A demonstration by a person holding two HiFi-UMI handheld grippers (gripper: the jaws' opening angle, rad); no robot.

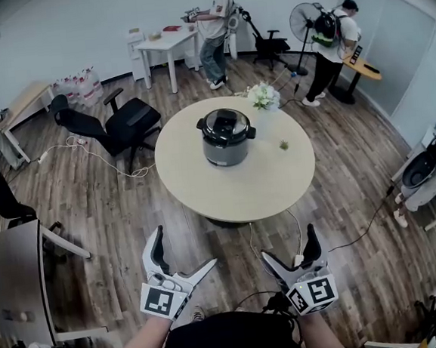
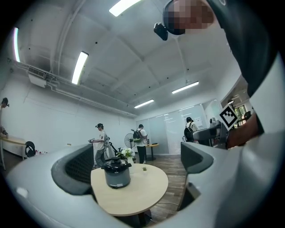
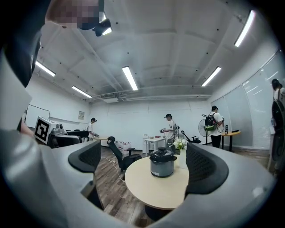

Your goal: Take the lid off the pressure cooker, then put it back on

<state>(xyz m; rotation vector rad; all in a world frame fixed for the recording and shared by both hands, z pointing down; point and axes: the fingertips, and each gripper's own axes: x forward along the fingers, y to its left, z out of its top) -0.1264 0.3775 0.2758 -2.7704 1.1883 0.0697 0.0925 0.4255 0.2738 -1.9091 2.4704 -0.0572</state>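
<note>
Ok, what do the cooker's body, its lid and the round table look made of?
The cooker body looks like brushed metal: grey with a dull sheen. The lid seems to be black plastic, glossy, with moulded side handles. The table has a pale matt top, perhaps laminate or painted wood; no grain shows.

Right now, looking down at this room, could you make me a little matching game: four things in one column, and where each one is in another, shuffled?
Things:
1. pressure cooker
2. white flowers
3. black office chair
4. standing fan

Places:
A. on the floor, left of the round table
B. near the middle of the round table, lid on
C. beside the person with the backpack
D. at the round table's far edge

Pairs: 1-B, 2-D, 3-A, 4-C.
</note>
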